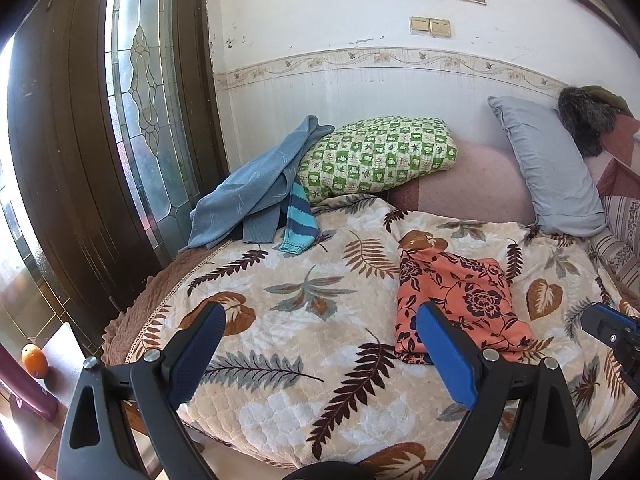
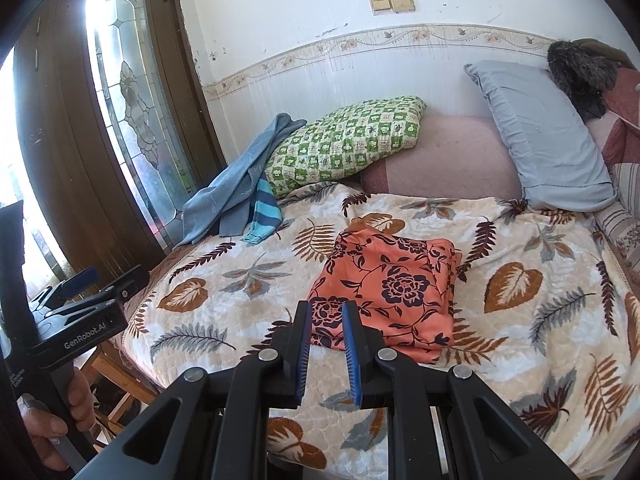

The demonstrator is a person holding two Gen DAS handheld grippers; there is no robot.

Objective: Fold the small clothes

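Observation:
A folded orange garment with dark flowers [image 1: 460,300] [image 2: 392,292] lies on the leaf-patterned blanket [image 1: 304,264] [image 2: 248,292]. My left gripper [image 1: 320,316] is wide open and empty, held above the blanket to the left of the garment. Its right finger [image 1: 440,344] overlaps the garment's near left corner in the picture. My right gripper [image 2: 326,312] hovers before the garment's near edge, its blue pads a narrow gap apart with nothing between them. A heap of blue clothes [image 1: 248,200] [image 2: 232,196] with a striped sleeve [image 1: 300,216] [image 2: 264,216] lies at the bed's far left.
A green checked pillow [image 1: 376,152] [image 2: 344,140], a pink cushion [image 1: 472,180] and a grey pillow [image 1: 548,168] [image 2: 544,136] line the wall. A dark door with patterned glass [image 1: 140,100] stands left. An orange [image 1: 34,360] sits beyond the bed's left edge. A hand [image 2: 60,420] holds the left gripper's handle.

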